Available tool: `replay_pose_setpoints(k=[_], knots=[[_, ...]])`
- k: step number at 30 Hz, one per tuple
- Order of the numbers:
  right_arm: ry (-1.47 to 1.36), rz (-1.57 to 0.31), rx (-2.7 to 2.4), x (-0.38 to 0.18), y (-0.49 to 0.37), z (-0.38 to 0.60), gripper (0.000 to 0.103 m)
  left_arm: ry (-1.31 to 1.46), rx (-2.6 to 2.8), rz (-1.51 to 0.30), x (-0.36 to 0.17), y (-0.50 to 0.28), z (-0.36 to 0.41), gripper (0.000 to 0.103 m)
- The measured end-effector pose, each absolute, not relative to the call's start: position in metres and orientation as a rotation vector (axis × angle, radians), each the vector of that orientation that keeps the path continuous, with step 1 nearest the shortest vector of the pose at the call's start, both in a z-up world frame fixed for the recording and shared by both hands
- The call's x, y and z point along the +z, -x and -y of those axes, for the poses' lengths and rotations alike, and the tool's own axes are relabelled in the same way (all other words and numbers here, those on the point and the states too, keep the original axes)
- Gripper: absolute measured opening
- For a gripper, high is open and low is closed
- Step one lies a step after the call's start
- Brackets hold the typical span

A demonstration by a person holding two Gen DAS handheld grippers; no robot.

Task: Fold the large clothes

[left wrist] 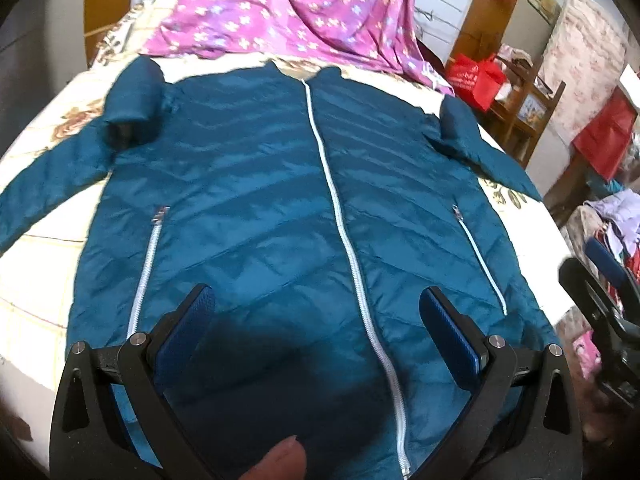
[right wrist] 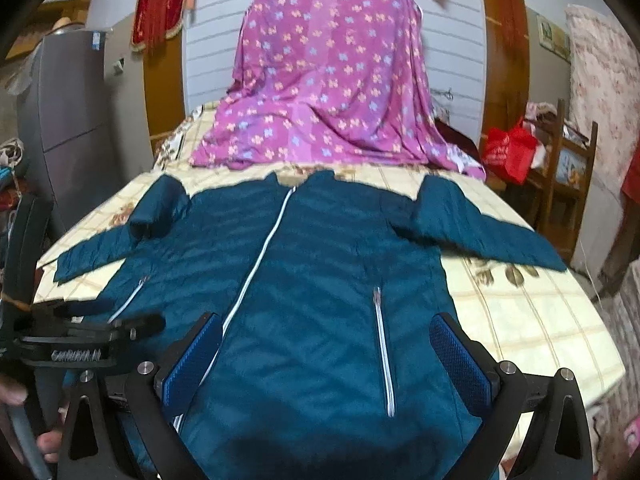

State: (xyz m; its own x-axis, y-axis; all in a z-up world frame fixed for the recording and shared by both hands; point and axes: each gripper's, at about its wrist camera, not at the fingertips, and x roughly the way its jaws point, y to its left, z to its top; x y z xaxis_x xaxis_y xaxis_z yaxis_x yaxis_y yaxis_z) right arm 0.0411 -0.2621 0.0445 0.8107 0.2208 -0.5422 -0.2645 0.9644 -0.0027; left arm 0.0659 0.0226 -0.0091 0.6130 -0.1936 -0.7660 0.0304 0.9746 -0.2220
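Note:
A teal quilted jacket (left wrist: 256, 184) lies flat, front up, on the bed, white centre zipper (left wrist: 340, 208) closed, both sleeves spread outward. It also shows in the right wrist view (right wrist: 320, 264). My left gripper (left wrist: 316, 304) is open and empty, hovering over the jacket's lower hem left of the zipper. My right gripper (right wrist: 326, 336) is open and empty over the hem near the right pocket zipper (right wrist: 384, 352). The left gripper (right wrist: 100, 320) appears at the left of the right wrist view; the right gripper (left wrist: 600, 312) appears at the right edge of the left wrist view.
The bed has a cream floral sheet (right wrist: 520, 304). A purple flowered cloth (right wrist: 332, 88) drapes over the headboard end. A red bag (right wrist: 508, 152) and wooden shelf (right wrist: 568, 168) stand to the right. A grey fridge (right wrist: 68, 120) stands left.

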Motion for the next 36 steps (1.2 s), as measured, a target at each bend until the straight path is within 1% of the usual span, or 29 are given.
replay_pose_setpoints(k=[3, 6, 9, 13, 20, 24, 36], knots=[[0.081, -0.558, 0.259, 0.037, -0.058, 0.261, 0.103, 0.231, -0.091, -0.923, -0.005, -0.082, -0.026, 0.102], [0.079, -0.604, 0.279, 0.028, -0.075, 0.257, 0.103, 0.173, 0.036, -0.857, -0.001, -0.092, -0.027, 0.102], [0.075, -0.603, 0.283, 0.026, -0.079, 0.255, 0.103, 0.126, 0.085, -0.808, -0.006, -0.098, -0.03, 0.102], [0.078, -0.616, 0.261, 0.023, -0.081, 0.255, 0.103, 0.163, 0.042, -0.845, -0.024, -0.1, -0.036, 0.102], [-0.069, -0.635, 0.229, 0.019, -0.088, 0.28, 0.103, 0.098, 0.116, -0.813, -0.022, -0.093, -0.027, 0.102], [-0.12, -0.675, 0.199, 0.014, -0.096, 0.289, 0.103, 0.081, 0.117, -0.833, -0.025, -0.097, -0.026, 0.102], [-0.079, -0.67, 0.163, 0.016, -0.096, 0.282, 0.103, 0.089, 0.103, -0.839, -0.026, -0.098, -0.028, 0.102]])
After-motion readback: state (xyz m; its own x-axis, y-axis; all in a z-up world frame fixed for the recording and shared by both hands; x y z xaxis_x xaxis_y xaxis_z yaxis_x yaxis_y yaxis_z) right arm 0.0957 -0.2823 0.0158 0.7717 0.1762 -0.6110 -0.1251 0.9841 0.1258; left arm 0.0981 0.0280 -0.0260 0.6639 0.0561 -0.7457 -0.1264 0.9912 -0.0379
